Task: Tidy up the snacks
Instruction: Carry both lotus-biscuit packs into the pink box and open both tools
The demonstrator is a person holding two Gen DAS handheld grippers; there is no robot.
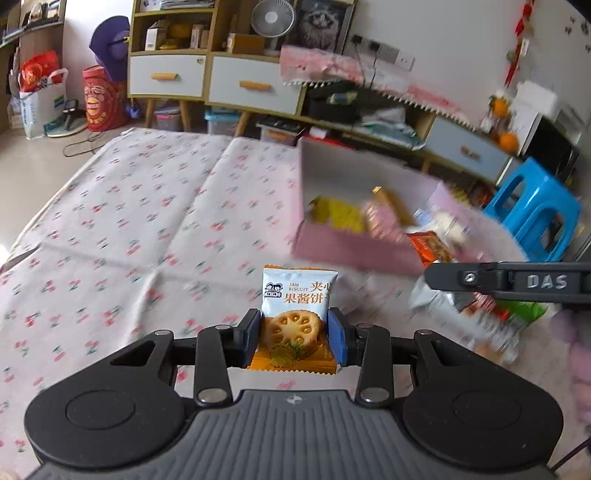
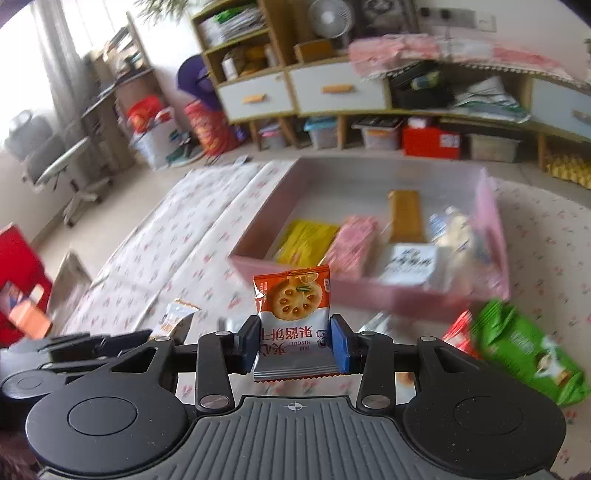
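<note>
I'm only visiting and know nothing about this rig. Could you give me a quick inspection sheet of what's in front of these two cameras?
Surface: cherry-print cloth.
Job's things: pink box holding several snacks; one jam biscuit packet and another.
Clutter: green snack bag beside the box.
Grippers: left hand-held gripper and right hand-held gripper each clamp a packet.
Cables: black cord on floor.
Surroundings: drawer cabinet, fan, blue stool.

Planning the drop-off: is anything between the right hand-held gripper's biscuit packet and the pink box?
Nothing visible. The right hand-held gripper holds the jam biscuit packet above the cloth, and the pink box lies open straight ahead.
</note>
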